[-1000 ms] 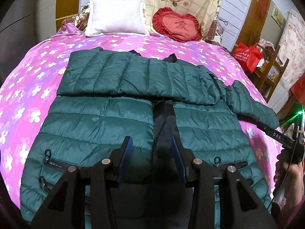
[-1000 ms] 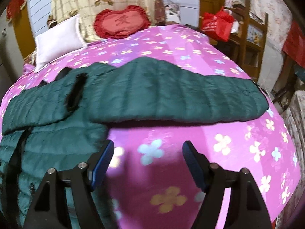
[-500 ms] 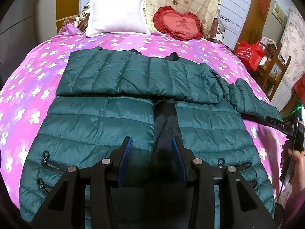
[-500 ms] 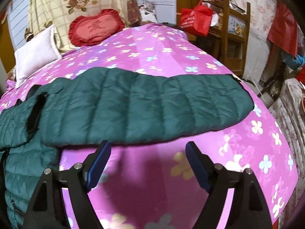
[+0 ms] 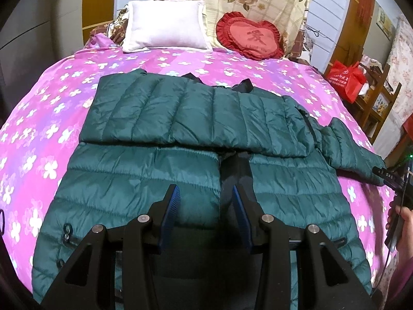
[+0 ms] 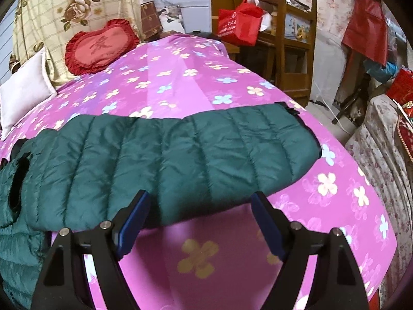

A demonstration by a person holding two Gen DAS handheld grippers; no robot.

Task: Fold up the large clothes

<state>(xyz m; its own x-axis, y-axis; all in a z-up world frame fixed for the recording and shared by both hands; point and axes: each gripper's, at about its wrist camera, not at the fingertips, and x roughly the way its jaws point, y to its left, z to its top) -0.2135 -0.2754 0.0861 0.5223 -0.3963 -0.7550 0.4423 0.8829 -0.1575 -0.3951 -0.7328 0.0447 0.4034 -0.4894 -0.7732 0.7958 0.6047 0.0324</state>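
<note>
Pink flowered bed (image 5: 51, 118), green jacket (image 5: 144, 170) spread flat. Left gripper (image 5: 205, 206) apart over hem; right gripper (image 6: 198, 222) apart, straddling sleeve (image 6: 180, 155) edge.

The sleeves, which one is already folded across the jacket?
The left sleeve, lying across the chest; the right sleeve stretches out over the bedspread.

Bedroom with a flower-printed pink bedspread (image 5: 77, 77)

A white rectangular pillow (image 5: 165, 25) and red heart-shaped cushion (image 5: 251, 36) lean at the head; a wooden chair (image 6: 294, 41) holds a red bag (image 6: 238, 24).
</note>
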